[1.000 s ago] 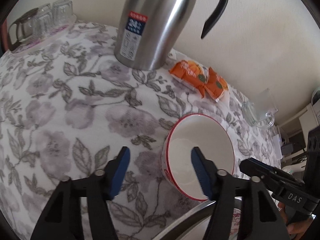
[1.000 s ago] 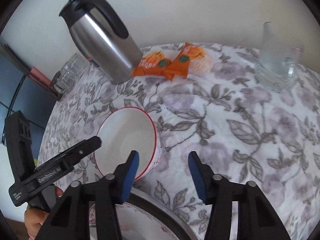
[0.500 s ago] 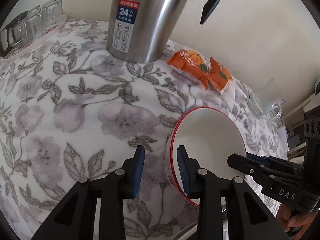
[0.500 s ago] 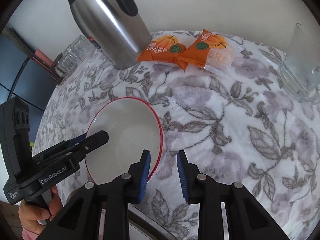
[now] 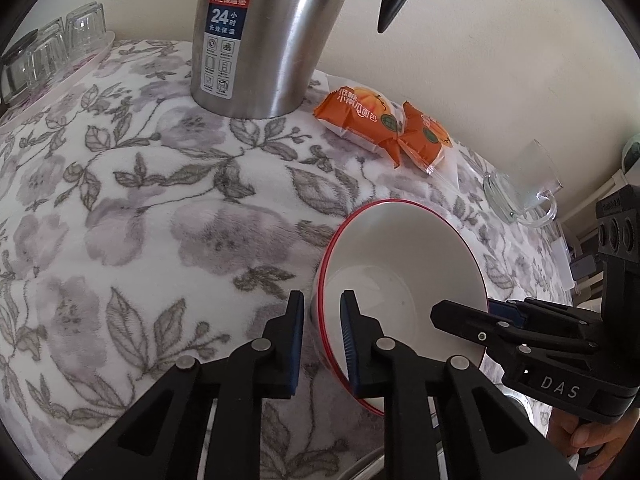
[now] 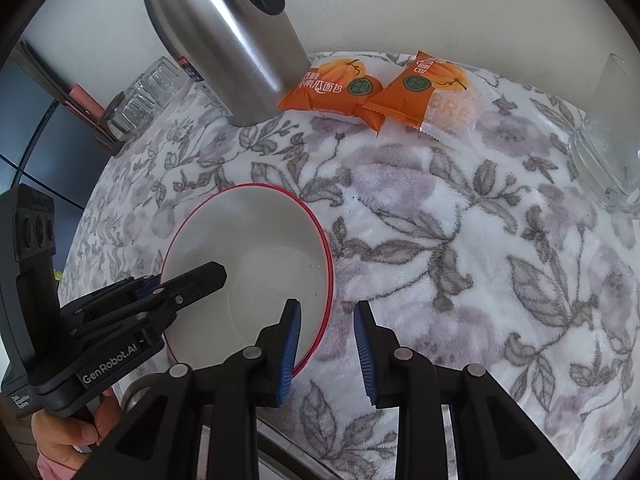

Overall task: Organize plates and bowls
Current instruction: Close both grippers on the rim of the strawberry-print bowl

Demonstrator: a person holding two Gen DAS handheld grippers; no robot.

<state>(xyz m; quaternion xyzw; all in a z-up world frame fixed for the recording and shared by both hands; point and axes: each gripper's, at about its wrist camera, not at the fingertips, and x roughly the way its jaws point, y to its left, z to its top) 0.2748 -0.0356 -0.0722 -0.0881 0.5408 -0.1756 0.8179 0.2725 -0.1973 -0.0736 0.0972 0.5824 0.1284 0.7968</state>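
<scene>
Both grippers had closed in on the bowl [image 5: 404, 280] since the earlier frames. The left gripper [image 5: 320, 332] had its jaws pinched tight on the near-left rim, one pad inside, one outside. The right gripper [image 6: 326, 340] straddled the opposite rim; its jaws had narrowed, but the outer pad seemed to stand off the wall, though the view is poor.

The bowl sat on the floral cloth [image 5: 160, 220], near the table's front edge. Its glazed rim could slip or tip if lifted unevenly. A steel flask [image 5: 260, 32], two snack packs [image 6: 376, 88] and a glass mug [image 5: 520, 192] stood farther back, clear of the way.
</scene>
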